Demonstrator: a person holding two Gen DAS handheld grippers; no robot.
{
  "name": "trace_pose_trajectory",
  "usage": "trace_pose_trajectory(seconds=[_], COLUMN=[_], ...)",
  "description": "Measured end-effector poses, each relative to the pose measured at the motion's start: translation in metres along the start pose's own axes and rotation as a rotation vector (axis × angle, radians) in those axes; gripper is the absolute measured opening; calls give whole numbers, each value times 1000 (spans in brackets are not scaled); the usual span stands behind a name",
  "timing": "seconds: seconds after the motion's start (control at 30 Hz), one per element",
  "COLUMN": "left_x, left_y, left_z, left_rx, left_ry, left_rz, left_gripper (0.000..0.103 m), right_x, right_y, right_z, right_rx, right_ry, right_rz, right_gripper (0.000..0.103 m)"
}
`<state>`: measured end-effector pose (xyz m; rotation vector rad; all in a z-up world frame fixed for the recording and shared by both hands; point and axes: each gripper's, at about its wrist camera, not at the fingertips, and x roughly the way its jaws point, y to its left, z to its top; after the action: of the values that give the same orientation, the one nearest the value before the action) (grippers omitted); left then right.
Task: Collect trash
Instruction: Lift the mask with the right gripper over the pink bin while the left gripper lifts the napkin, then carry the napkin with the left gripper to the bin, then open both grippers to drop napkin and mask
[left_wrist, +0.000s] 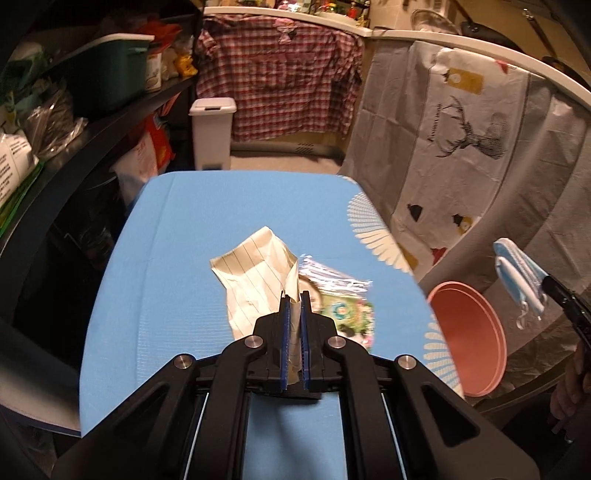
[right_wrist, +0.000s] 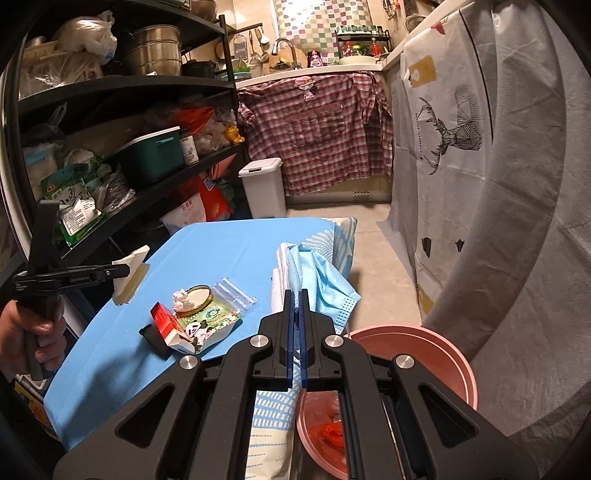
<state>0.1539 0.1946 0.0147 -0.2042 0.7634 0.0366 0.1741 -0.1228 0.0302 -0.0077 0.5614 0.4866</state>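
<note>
The left gripper pinches a crumpled lined paper above the blue table. The right gripper clamps a blue face mask just beside the table's edge, over the pink bin.

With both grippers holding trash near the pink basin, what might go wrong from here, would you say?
1. The left gripper pinches only one edge of the crumpled lined paper; it may tear or slip free.
2. The face mask hangs loosely from the right gripper, beside the pink basin rather than over it, so an early release could miss.
3. The dangling mask could sweep the snack wrapper off the blue tabletop.
</note>
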Motion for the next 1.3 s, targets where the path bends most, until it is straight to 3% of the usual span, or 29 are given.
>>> trace_pose_trajectory(seconds=[0.5,1.3], left_x=[-20,-7], left_y=[-39,-72], left_z=[4,6], left_rx=[29,79], left_ry=[-66,-61], left_rz=[-47,-86], left_gripper=[5,5], right_x=[-11,-6], right_y=[-4,-16], right_z=[-4,-6], right_rx=[-5,12], right_ry=[-12,-11], right_rz=[-38,-70], right_gripper=[3,3])
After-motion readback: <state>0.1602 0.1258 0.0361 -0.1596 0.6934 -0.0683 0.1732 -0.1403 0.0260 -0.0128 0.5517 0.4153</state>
